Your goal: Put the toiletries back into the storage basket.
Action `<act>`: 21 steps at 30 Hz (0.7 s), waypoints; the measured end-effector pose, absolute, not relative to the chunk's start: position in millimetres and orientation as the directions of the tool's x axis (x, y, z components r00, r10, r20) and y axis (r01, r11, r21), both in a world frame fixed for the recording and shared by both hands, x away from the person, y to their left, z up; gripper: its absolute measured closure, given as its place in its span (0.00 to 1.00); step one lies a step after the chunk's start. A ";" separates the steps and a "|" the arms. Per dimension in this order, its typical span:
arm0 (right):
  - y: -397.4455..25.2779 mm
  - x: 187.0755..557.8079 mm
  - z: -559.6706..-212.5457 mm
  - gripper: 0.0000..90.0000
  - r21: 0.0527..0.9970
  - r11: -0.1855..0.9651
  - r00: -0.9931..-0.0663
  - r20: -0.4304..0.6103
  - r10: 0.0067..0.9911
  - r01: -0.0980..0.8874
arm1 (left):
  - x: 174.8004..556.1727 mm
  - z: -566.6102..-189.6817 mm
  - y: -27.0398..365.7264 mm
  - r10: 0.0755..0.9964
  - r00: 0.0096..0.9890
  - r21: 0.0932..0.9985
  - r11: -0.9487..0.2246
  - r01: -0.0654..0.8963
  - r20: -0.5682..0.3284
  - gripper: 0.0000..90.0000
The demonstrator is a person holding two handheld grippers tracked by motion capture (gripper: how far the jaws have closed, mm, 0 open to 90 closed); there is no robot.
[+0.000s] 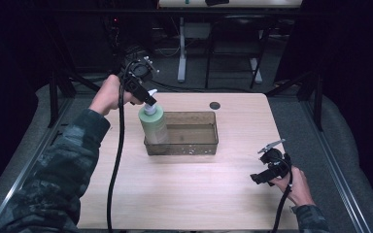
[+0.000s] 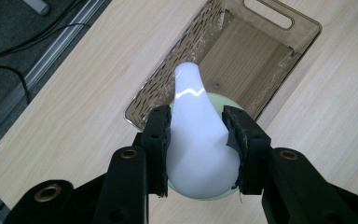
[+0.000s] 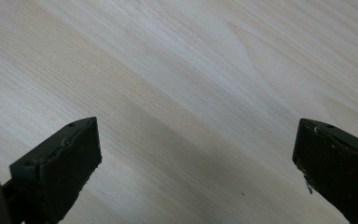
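A pale green pump bottle (image 1: 153, 124) is seen at the left end of a clear brownish plastic bin (image 1: 194, 144), a little left of the middle of the high view, on the light wooden surface (image 1: 184, 189). The left hand-held gripper (image 1: 148, 99) is clamped on the bottle's white pump head (image 2: 196, 140); in the left gripper view the two black jaws are pressed against either side of the head, with the nozzle pointing toward the top of the frame and the green shoulder of the bottle just showing beneath it. Whether the bottle's base rests on the bin's floor or hangs slightly above it cannot be told. The step in hand is judged to be the moving of the bottle at the bin, either its setting down inside or its lifting out; the pictures do not settle which. If it is being set down, the next move calls for the bottle to be kept upright, lowered until the base is borne by the bin's floor, and only then released; if lifted, a straight rise clear of the bin's left wall is called for, since the grip is on the smooth pump head alone and a tilt could let it slip. The right hand-held gripper (image 1: 267, 170) is held idle at the lower right of the high view, its jaws spread wide over bare wood in the right gripper view. No brand, label or writing can be read on the bottle or the bin.
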State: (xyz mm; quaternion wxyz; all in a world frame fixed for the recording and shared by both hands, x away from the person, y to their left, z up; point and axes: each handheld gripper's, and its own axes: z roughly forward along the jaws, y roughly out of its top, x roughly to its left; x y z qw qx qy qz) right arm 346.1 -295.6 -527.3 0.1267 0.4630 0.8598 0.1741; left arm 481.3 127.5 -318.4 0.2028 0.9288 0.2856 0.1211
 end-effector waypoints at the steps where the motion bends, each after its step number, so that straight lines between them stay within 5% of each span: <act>1: -295.6 346.2 -527.4 0.01 0.415 0.511 -0.539 -0.057 0.840 0.752 | 481.5 -318.5 127.9 0.582 0.807 0.447 -0.752 0.484 0.105 0.70; 21: -295.8 346.2 -528.3 0.01 0.417 0.511 -0.542 -0.051 0.839 0.752 | 484.1 -328.2 123.7 0.573 0.814 0.425 -0.762 0.489 0.092 0.70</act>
